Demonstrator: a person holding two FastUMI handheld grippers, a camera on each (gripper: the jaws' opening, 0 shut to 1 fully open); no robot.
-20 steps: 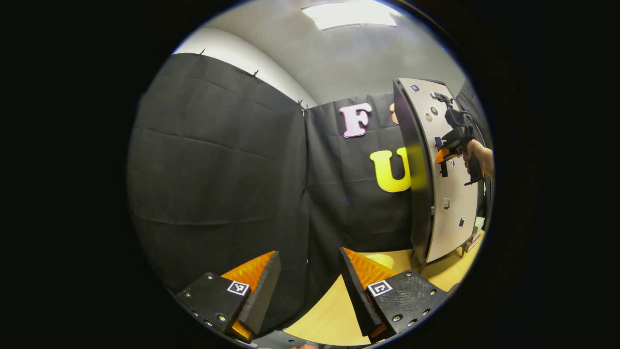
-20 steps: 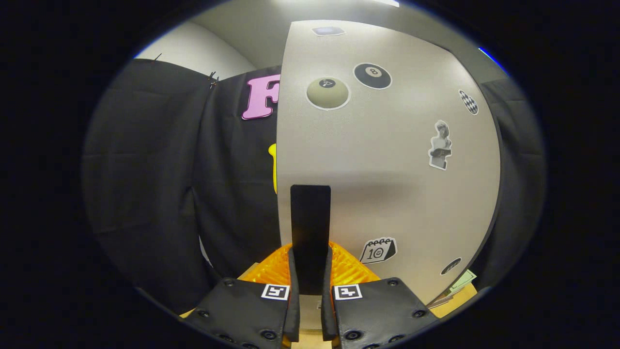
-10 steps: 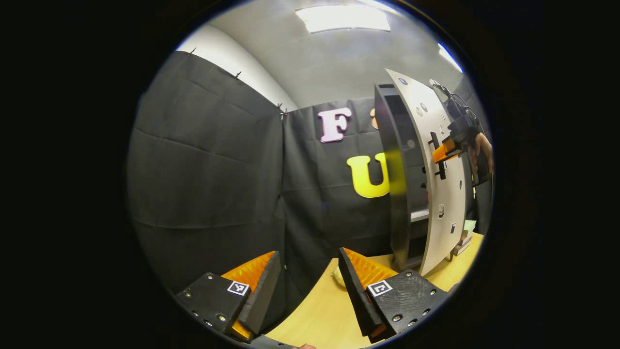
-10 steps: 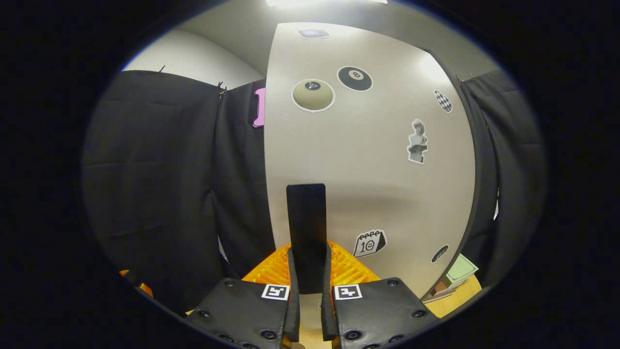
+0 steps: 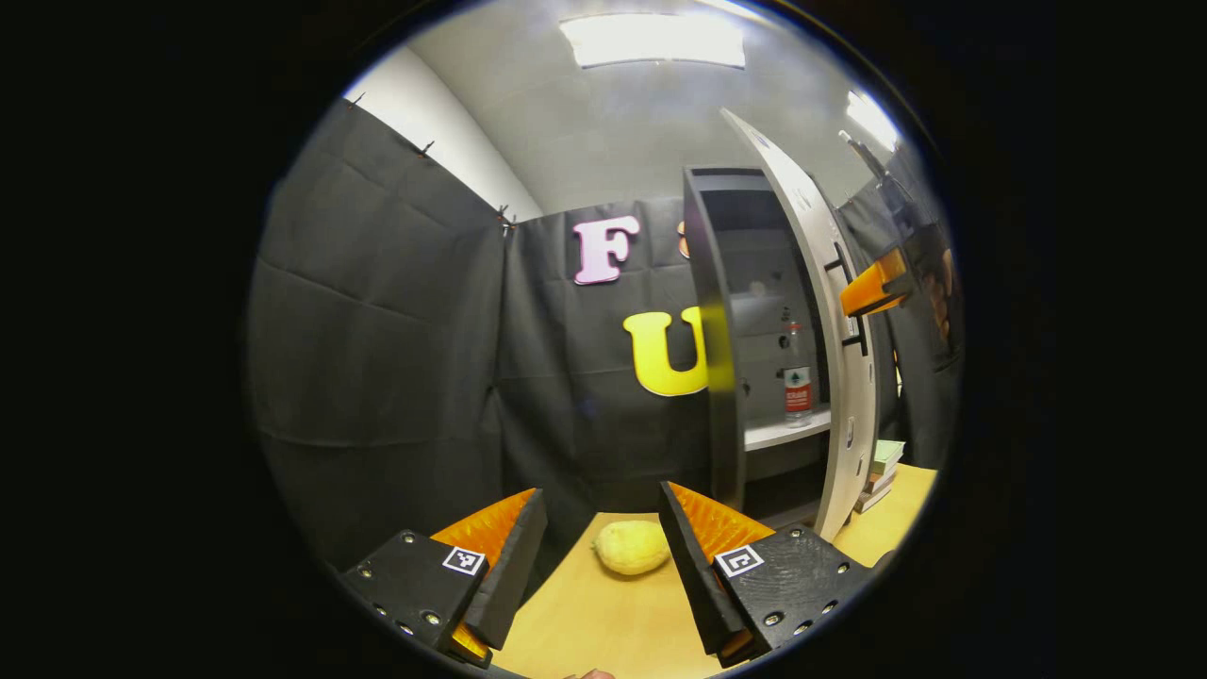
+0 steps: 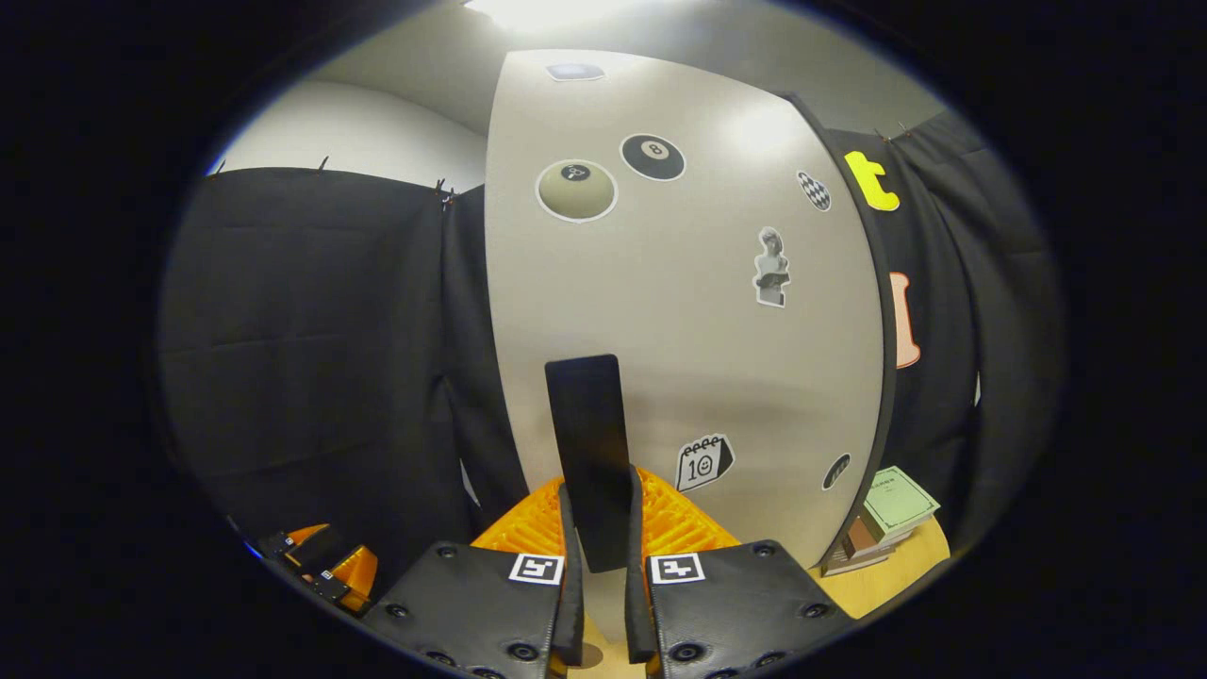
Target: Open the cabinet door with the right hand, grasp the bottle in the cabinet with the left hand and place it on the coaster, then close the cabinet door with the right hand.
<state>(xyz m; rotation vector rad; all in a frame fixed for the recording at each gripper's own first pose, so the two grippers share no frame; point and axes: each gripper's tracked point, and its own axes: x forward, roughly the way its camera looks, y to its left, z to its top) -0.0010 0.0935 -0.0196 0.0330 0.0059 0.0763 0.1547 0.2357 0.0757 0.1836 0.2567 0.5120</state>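
Right tool [image 6: 599, 556] clamped on the black door handle [image 6: 588, 453] of the open cabinet door [image 6: 698, 311], left tool [image 5: 603, 556] spread wide and empty above the counter [image 5: 613, 622], bottle [image 5: 797, 377] upright on the cabinet shelf [image 5: 783, 432] well ahead of it, to its right

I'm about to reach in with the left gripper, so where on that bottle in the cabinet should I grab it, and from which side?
Grip the bottle around its body, coming straight in from the open front: it stands upright on the shelf.

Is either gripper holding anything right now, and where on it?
The right gripper is shut on the cabinet door's handle, fingers pinching its lower end. The left gripper is open and holds nothing.
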